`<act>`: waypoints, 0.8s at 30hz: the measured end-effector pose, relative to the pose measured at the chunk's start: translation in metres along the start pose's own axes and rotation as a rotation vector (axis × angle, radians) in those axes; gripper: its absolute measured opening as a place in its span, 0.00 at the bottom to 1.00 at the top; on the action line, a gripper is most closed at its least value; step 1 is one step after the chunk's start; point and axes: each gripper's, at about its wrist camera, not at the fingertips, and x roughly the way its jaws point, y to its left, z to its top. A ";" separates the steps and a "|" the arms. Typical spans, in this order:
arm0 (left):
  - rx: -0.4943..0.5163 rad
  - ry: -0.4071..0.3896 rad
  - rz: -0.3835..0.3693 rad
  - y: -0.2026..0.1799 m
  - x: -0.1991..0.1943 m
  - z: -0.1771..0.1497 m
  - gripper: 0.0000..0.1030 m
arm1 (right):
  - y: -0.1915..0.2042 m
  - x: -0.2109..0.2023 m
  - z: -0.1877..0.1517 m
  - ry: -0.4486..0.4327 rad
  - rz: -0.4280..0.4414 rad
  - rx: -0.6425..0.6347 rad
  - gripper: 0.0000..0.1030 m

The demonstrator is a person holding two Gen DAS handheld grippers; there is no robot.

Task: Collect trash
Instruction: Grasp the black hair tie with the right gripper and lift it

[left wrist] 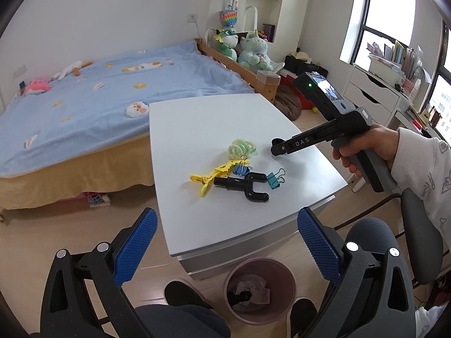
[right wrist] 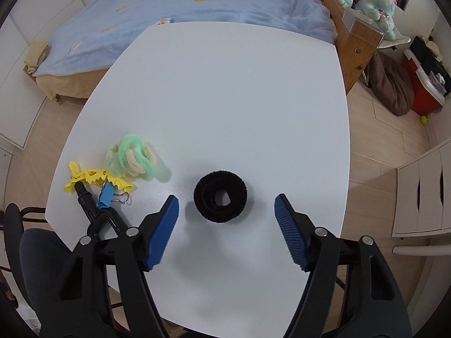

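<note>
Right claw (right wrist: 227, 200) is tipped steeply down over the white table (right wrist: 225, 90), blue pads spread apart with nothing pinched. A black fuzzy hair ring (right wrist: 220, 199) lies flat on the table between the fingertips, clear of both pads. Off to its left sits a small heap: a green-and-cream coiled hair tie (right wrist: 132, 155), a yellow toothed clip (right wrist: 95, 178), a blue binder clip (right wrist: 105, 195) and a black Y-shaped plastic piece (left wrist: 243, 184); a teal binder clip (left wrist: 274, 178) lies beside that piece. Left claw (left wrist: 227, 225) hangs released above the table's near edge, empty. Below it on the floor stands the pink wastebasket (left wrist: 284, 276), crumpled paper inside.
</note>
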 end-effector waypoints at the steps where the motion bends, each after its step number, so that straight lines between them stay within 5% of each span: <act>1: -0.001 0.002 0.000 0.000 0.000 0.000 0.93 | 0.001 0.000 0.000 0.000 -0.001 -0.001 0.62; 10: -0.002 0.008 -0.001 0.000 0.004 -0.001 0.93 | 0.001 0.003 0.002 0.000 -0.002 0.001 0.51; 15: -0.001 0.011 -0.001 -0.002 0.005 -0.002 0.93 | 0.003 0.003 0.002 -0.004 -0.014 -0.013 0.30; 24: 0.013 0.009 0.002 -0.005 0.011 0.007 0.93 | 0.003 -0.012 -0.007 -0.039 0.006 -0.004 0.28</act>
